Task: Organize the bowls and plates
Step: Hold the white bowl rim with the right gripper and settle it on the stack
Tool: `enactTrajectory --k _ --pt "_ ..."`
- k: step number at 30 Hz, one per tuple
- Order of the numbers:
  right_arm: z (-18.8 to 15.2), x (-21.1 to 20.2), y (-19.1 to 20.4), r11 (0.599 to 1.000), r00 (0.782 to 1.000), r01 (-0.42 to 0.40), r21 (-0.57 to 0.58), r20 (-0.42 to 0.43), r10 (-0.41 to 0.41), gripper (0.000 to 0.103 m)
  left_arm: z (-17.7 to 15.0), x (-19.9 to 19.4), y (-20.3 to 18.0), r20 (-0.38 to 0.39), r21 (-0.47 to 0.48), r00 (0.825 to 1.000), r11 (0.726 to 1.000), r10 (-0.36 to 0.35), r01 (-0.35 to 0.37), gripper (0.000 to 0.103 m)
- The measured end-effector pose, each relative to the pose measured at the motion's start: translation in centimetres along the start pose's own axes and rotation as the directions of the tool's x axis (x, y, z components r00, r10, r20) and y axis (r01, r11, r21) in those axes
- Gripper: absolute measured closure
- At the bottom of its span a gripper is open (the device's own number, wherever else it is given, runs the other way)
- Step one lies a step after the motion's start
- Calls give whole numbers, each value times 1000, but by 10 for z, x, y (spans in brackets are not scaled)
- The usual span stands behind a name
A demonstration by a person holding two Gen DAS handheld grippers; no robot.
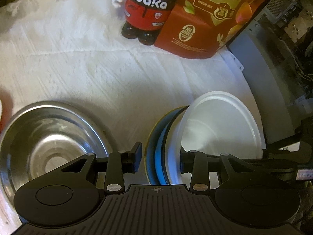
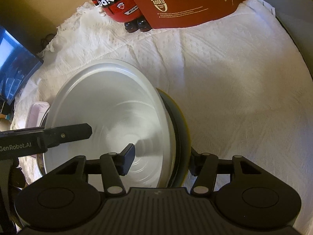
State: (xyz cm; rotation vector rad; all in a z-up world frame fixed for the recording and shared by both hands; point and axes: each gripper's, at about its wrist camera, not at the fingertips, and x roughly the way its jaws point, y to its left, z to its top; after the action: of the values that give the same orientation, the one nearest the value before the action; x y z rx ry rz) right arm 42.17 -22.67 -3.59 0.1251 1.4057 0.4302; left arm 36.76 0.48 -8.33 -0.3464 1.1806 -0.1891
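A nested stack stands tilted on the white cloth: a white bowl innermost, then a blue dish and a yellow-rimmed outer dish. My left gripper straddles the stack's left wall, jaws open, left finger a little clear of it. A steel bowl sits to the left. In the right wrist view my right gripper straddles the stack's right wall, one finger inside the white bowl, the other behind the yellow-rimmed dish. The other gripper's finger reaches into the bowl from the left.
A red and black Waka figure and a red egg carton box stand at the back of the cloth. A pink-lidded container lies left of the stack. A dark screen is beyond the left edge. A grey wall borders the right.
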Motion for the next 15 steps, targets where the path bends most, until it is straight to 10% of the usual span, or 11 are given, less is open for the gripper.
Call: enactTrajectory --k 15 --pt "8 8 1 999 998 -37 -24 -50 36 39 -5 11 1 -33 -72 997 995 -68 65 46"
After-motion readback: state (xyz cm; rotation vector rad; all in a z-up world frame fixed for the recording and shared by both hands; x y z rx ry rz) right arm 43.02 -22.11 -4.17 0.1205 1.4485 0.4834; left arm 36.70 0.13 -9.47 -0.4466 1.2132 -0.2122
